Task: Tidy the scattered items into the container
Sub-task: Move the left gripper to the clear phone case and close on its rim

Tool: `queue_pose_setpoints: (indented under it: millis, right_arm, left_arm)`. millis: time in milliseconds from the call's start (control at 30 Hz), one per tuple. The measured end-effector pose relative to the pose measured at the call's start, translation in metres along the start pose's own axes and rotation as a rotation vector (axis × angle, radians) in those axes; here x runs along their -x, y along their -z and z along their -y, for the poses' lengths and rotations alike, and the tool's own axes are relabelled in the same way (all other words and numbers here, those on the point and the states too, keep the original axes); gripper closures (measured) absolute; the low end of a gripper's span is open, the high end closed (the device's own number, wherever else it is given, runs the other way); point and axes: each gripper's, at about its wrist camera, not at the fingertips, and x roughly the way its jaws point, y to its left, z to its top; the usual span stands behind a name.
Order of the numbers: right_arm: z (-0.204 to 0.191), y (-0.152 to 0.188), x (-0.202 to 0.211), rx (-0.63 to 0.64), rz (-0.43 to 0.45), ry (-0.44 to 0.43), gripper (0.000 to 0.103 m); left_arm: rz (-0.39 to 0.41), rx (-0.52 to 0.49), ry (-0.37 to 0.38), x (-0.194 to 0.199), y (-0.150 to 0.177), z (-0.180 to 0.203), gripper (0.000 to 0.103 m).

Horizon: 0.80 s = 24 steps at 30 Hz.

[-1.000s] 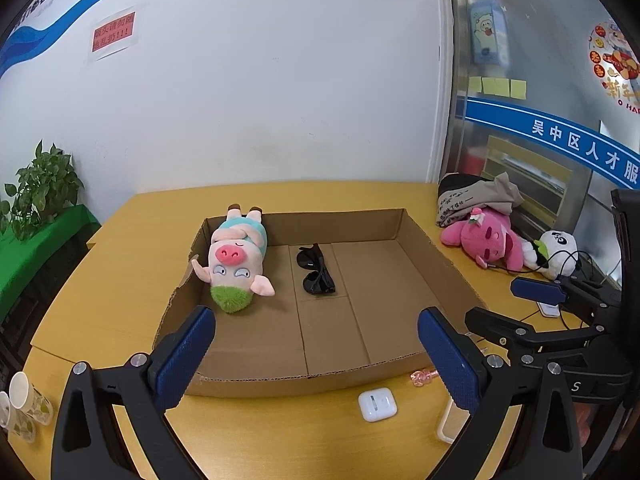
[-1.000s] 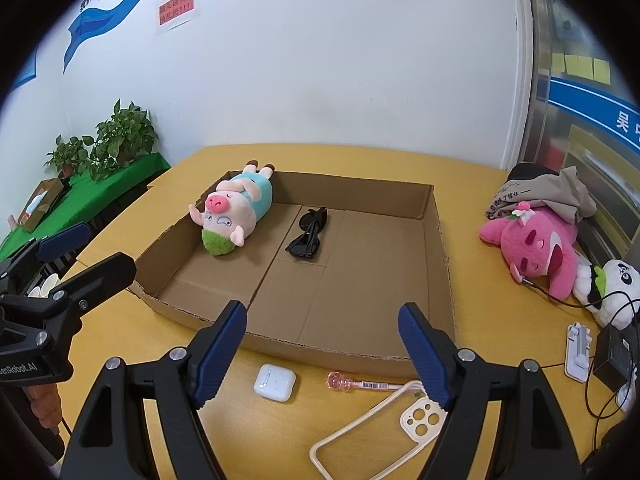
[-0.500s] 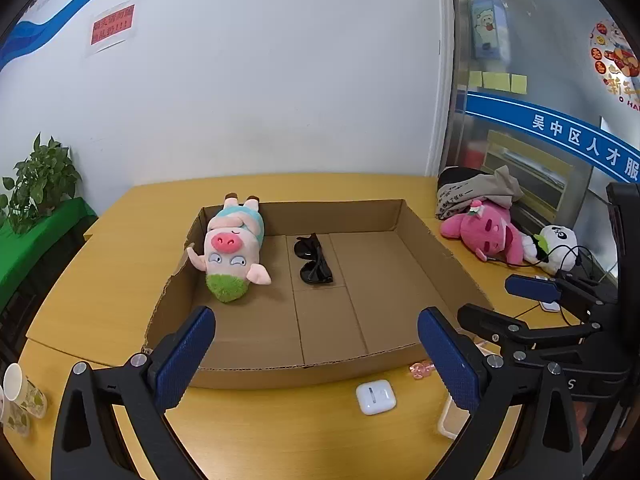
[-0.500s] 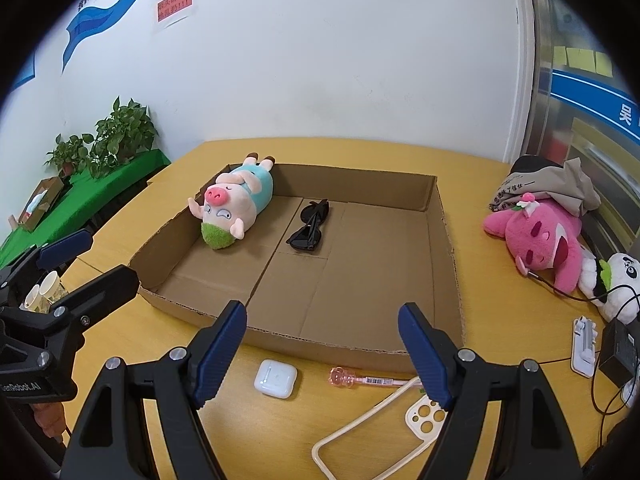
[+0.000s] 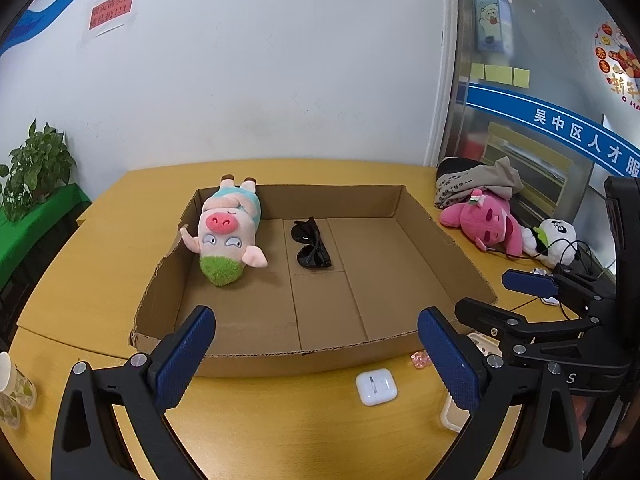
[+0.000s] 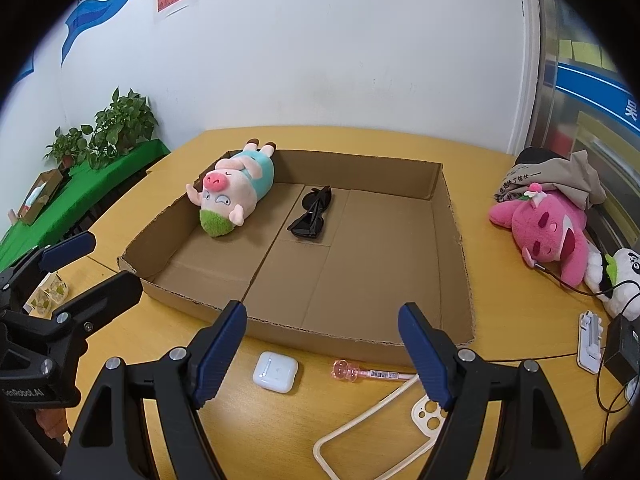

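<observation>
A shallow cardboard tray (image 5: 402, 342) (image 6: 456, 216) lies on the yellow table. Inside it are a pig plush (image 5: 228, 234) (image 6: 234, 186) and black sunglasses (image 5: 311, 248) (image 6: 312, 216). On the table in front of the tray lie a white earbud case (image 5: 376, 386) (image 6: 275, 371), a pink pen (image 6: 370, 374) and a cream phone case (image 6: 384, 416). My left gripper (image 5: 316, 352) is open and empty, above the table just in front of the tray. My right gripper (image 6: 322, 350) is open and empty, above the earbud case and pen.
A pink plush (image 6: 552, 228), a panda plush (image 6: 624, 276), folded cloth (image 6: 552, 176), a charger and cables (image 6: 624, 348) sit at the right. Paper cups (image 5: 10, 392) stand at the left table edge. Potted plants (image 6: 120, 124) stand on a green-covered table at the left.
Both grippers have drawn back and risen slightly from the tray; the tray and the items in front of it sit higher in both views. Nothing was grasped or moved.
</observation>
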Motion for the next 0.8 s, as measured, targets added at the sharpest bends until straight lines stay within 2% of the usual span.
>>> queue_pose_setpoints:
  millis: [200,400,567,800]
  right_arm:
    - [0.002,0.001,-0.004,-0.006,-0.008,-0.01,0.025]
    - [0.015,0.01,-0.007,-0.015,-0.03,-0.003,0.025]
    - [0.067,0.039,-0.018,-0.138,-0.101,0.041,0.025]
    - [0.127,0.091,-0.034,-0.283,-0.22,0.117,0.025]
  left_arm:
    - [-0.021,0.012,0.007,-0.007,0.003,-0.003,0.0]
    - [-0.108,0.026,0.114,-0.019,0.016,0.0,0.0]
    - [-0.193,-0.005,0.185,-0.035,0.038,0.016,0.0]
    - [-0.324,-0.022,0.339,-0.062,0.065,0.056,0.001]
